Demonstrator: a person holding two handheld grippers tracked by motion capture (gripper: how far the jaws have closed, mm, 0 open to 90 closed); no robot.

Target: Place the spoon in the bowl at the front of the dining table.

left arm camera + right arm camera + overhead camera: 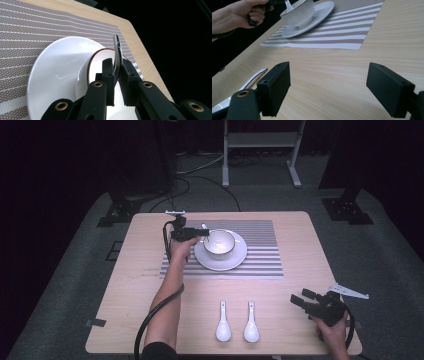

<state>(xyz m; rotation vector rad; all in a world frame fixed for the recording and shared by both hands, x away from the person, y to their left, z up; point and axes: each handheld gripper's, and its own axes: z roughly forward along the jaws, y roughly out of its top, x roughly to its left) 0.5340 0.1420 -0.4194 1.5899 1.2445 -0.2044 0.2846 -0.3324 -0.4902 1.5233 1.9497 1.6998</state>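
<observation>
Spoon in the jaws: a white spoon (117,53) stands on edge between the left gripper's jaws, pinched by its handle; its far end reaches over the bowl's rim
Left gripper (202,232): clamped on that spoon; held at the near-left edge of the bowl, jaws pointing across it; the left hand (181,246) wraps the grip just behind
Bowl (219,243): white with a thin dark rim, ribbed on the outside; directly ahead of the left gripper's jaws, touching or nearly touching them — which, I cannot tell
Plate (239,257): white, under the bowl; spreads out beneath and beyond the left gripper's tips
Placemat (265,252): striped grey and white, under the plate; extends well past the left gripper on its far side
Loose spoons: two white spoons (223,322) (251,322) lie side by side on the bare table, bowls toward the person; between the two grippers, closer to the right one
Right gripper (303,298): jaws spread wide, nothing between them; held by the right hand (334,330) low over the table's near-right corner, well apart from the plate
Table (300,235): pale wood
</observation>
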